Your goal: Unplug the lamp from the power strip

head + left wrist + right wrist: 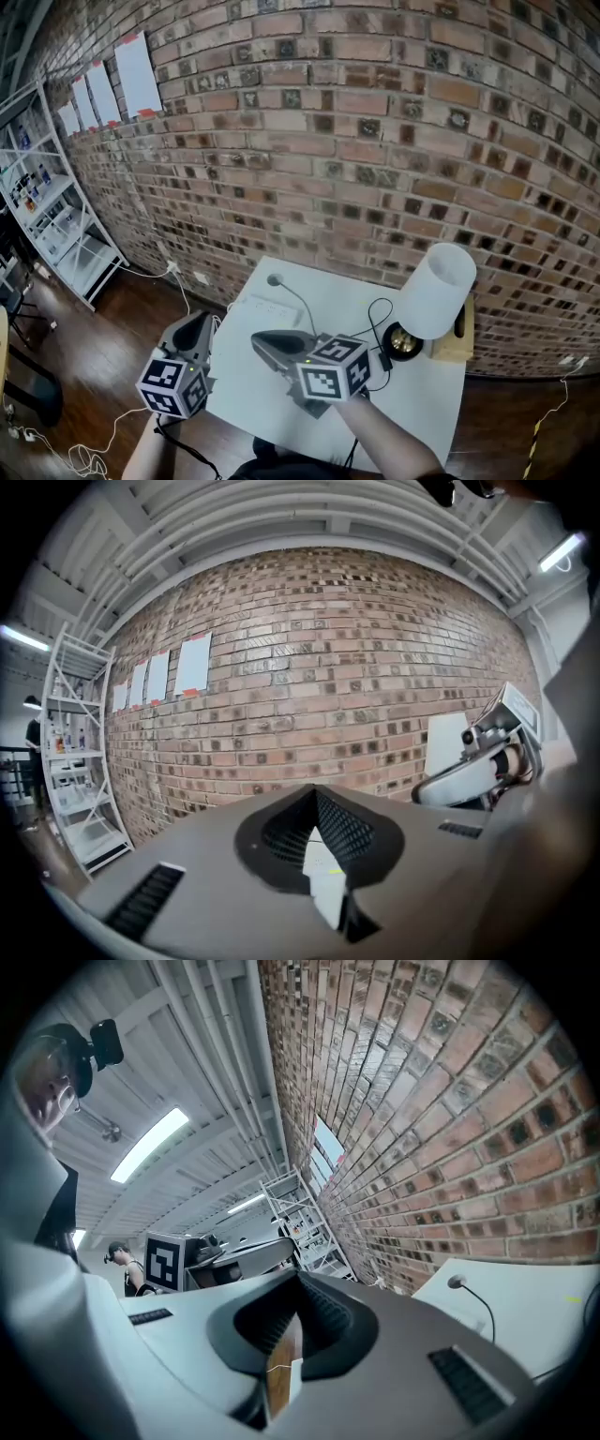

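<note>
A lamp with a white shade (437, 289) and a dark round base (405, 342) stands at the right of the white table (427, 398). Its black cord (377, 323) loops over the tabletop. A flat white power strip (266, 307) lies near the table's left edge, faint against the top. My left gripper (199, 324) hangs shut beside the table's left edge, holding nothing. My right gripper (262, 343) is over the table's near middle, jaws together and empty. In the left gripper view the jaws (320, 857) meet, and the shade (448, 742) shows behind the right gripper.
A thin gooseneck stalk with a small head (275, 279) rises near the strip. A wooden block (456, 339) sits behind the lamp base. A brick wall (356, 141) backs the table. Metal shelving (58, 220) stands left. Cables (84, 457) trail on the floor.
</note>
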